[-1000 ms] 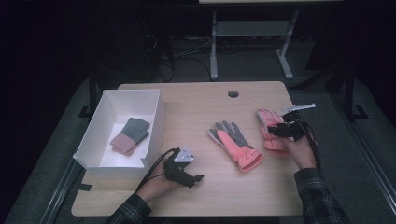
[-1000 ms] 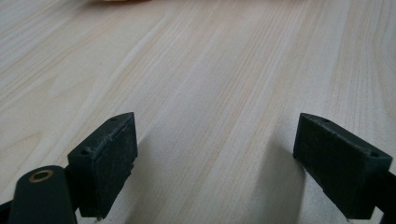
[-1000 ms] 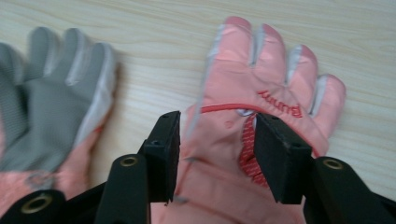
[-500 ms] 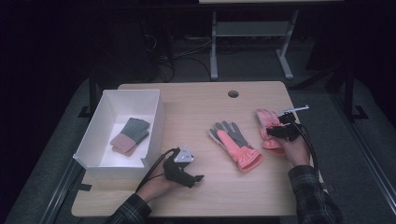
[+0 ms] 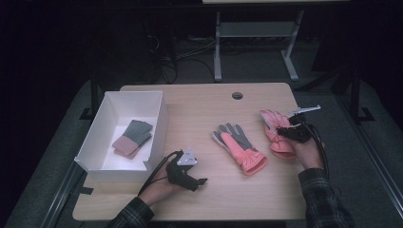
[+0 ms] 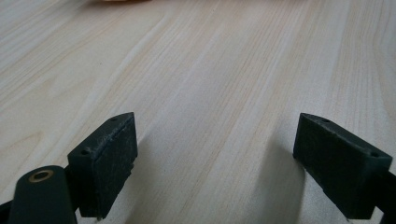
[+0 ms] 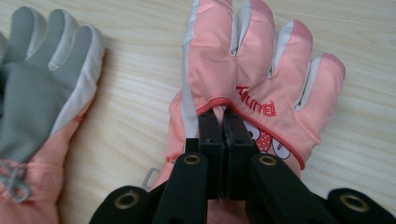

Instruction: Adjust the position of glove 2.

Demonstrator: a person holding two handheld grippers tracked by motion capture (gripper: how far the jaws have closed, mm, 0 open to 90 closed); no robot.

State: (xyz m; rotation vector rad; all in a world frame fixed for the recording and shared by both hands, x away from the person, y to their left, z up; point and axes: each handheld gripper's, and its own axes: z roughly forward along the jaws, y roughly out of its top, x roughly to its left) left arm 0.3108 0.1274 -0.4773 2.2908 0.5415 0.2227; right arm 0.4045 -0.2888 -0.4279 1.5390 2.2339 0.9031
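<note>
Pink fabric marks the work in the high view: the right gripper (image 5: 285, 131) sits on the pink glove (image 5: 275, 134) at the table's (image 5: 199, 102) right, beside its palm-up mate (image 5: 239, 147), presumably bound for the white box (image 5: 157, 124) holding another pair (image 5: 133, 137); its jaws have just been closing since the earlier frame. In the left gripper view, the left gripper (image 6: 224, 163) rests idle on bare wood, jaws wide apart. In the right gripper view, the jaws are pinched together on a fold of that glove's back, likely ready to lift.

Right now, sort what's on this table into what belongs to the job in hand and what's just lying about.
In the job:
- right gripper, jaws just closed, pinching the fabric of the pink padded glove
- second pink glove with grey palm
- white open box holding a folded grey and pink pair

Lying about:
- left gripper, open over bare wooden tabletop
</note>
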